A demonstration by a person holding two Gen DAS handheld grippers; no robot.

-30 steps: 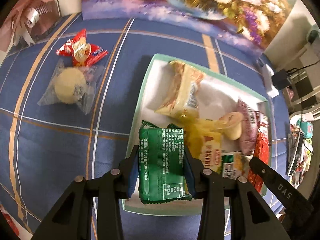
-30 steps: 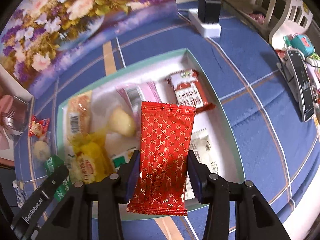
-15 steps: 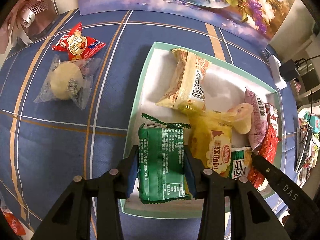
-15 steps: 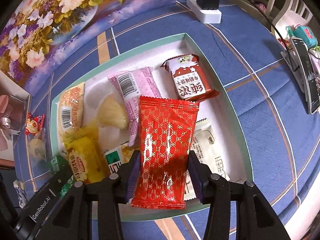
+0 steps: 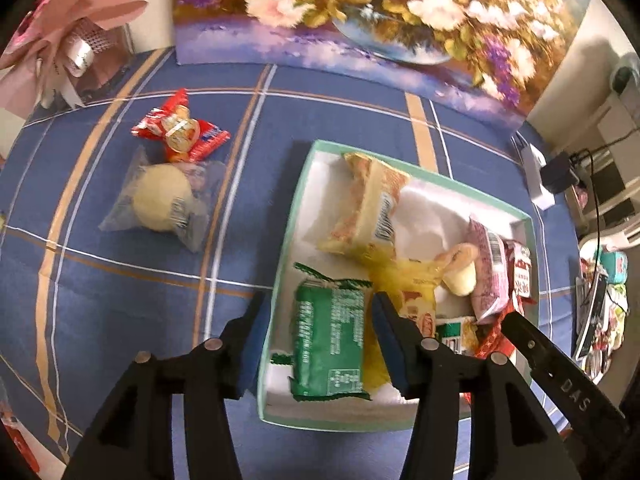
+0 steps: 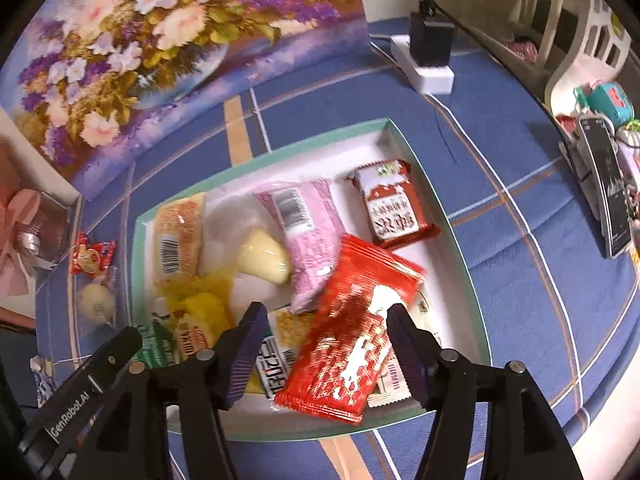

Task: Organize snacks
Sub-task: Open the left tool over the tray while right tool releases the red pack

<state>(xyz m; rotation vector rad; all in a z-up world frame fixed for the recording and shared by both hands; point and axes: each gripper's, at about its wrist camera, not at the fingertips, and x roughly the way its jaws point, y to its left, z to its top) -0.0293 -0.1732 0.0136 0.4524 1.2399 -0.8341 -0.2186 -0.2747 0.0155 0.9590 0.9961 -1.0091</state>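
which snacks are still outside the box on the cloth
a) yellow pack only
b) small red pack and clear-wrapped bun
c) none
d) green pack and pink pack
b: the small red pack and the clear-wrapped bun lie on the cloth left of the box.

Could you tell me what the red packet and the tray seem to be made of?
The red packet looks like glossy metallised plastic film: bright glare patches and crimped ends. The tray seems to be matte cardboard, with thin, stiff, straight walls, white inside and teal outside.
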